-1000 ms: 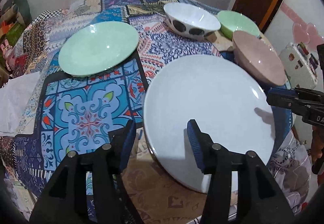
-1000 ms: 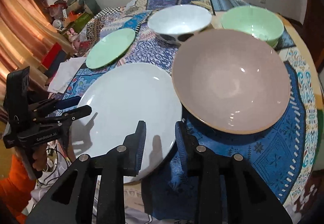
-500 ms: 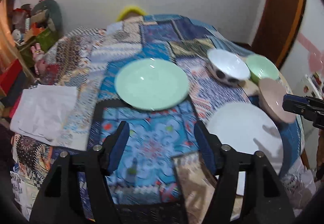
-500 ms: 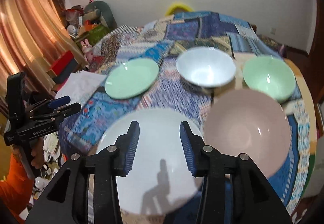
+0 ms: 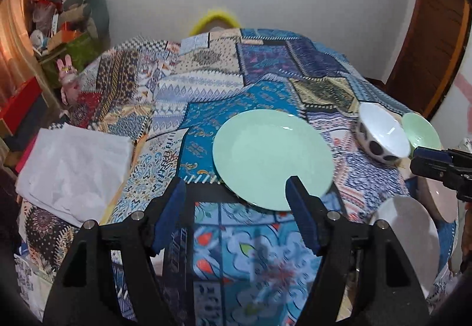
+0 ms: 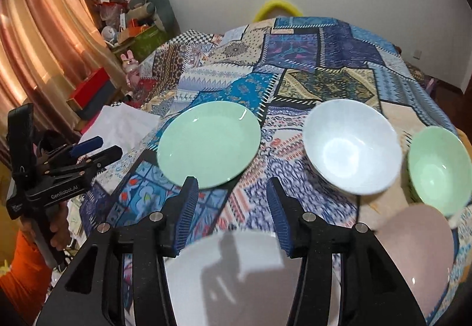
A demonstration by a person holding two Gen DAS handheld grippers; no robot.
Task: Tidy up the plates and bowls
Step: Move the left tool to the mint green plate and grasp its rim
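Observation:
On the patchwork-covered table, a green plate (image 5: 273, 159) (image 6: 208, 143) lies just beyond both pairs of fingertips. To its right stand a white bowl with dark spots (image 5: 382, 134) (image 6: 351, 146) and a green bowl (image 5: 419, 131) (image 6: 439, 169). Nearer me lie a white plate (image 5: 407, 225) (image 6: 236, 275) and a pink plate (image 5: 439, 199) (image 6: 413, 255). My left gripper (image 5: 236, 187) (image 6: 88, 149) hangs open above the cloth, empty. My right gripper (image 6: 232, 187) (image 5: 436, 166) hovers over the white plate's far edge, its jaws opening with nothing between them.
A folded white cloth (image 5: 73, 166) lies at the table's left edge. Beyond it are a curtain (image 6: 35, 39) and shelves with toys and boxes (image 6: 132, 28). A yellow chair back (image 5: 215, 20) stands at the far end, and a wooden door (image 5: 427, 39) on the right.
Both grippers have drawn back and upward from the white plate, and both pairs of jaws stand wider. The green plate now lies ahead of the fingertips.

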